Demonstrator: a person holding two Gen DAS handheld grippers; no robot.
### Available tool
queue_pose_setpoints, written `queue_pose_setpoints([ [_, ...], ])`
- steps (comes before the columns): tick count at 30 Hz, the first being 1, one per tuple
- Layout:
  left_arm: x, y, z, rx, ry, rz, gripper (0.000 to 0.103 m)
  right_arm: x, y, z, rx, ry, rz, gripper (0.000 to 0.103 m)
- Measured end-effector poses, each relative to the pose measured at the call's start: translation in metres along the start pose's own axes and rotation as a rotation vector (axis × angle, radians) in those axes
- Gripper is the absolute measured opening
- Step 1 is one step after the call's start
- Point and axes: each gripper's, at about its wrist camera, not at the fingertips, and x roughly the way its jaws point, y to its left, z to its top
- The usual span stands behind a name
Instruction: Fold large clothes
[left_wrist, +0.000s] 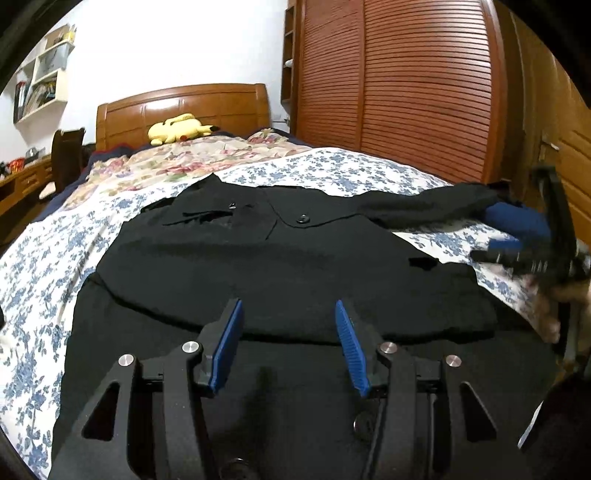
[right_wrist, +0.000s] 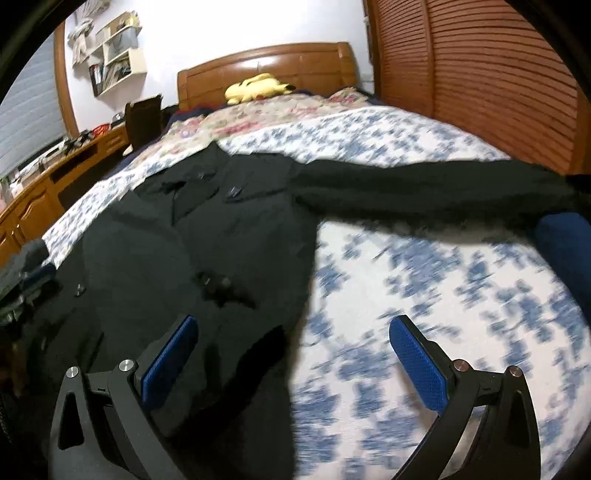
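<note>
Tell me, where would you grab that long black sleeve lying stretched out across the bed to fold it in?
Probably near its far end, by the cuff. The sleeve lies flat and straight out from the black coat, so the open right gripper could come from the bed's wardrobe side, pinch the edge and carry it back over the body.

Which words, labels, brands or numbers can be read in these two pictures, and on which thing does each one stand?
None can be read.
Wall shelf: the books and papers are too small to read.
Black coat: no label or brand shows.
Yellow plush toy: no writing shows.
Desk: the small things on it are too blurred to read.
</note>
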Motion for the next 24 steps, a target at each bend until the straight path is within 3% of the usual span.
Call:
queue_pose_setpoints([
  [8,-0.003,-0.001,-0.003,0.002,0.001,-0.009,0.052,-0.039,-0.101,0.046,-0.015,0.007,-0.256,0.103],
  [15,-0.002,0.001,-0.005,-0.01,0.021,-0.022,0.052,-0.052,-0.22,0.086,0.157,0.023,-0.462,0.103],
  [20,0.0,-0.001,-0.006,-0.002,0.026,-0.02,0.052,-0.051,-0.274,0.094,0.307,0.034,-0.506,0.102],
  [24,0.001,-0.001,-0.007,-0.003,0.032,-0.02,0.052,-0.041,-0.296,0.097,0.413,0.056,-0.488,0.096],
])
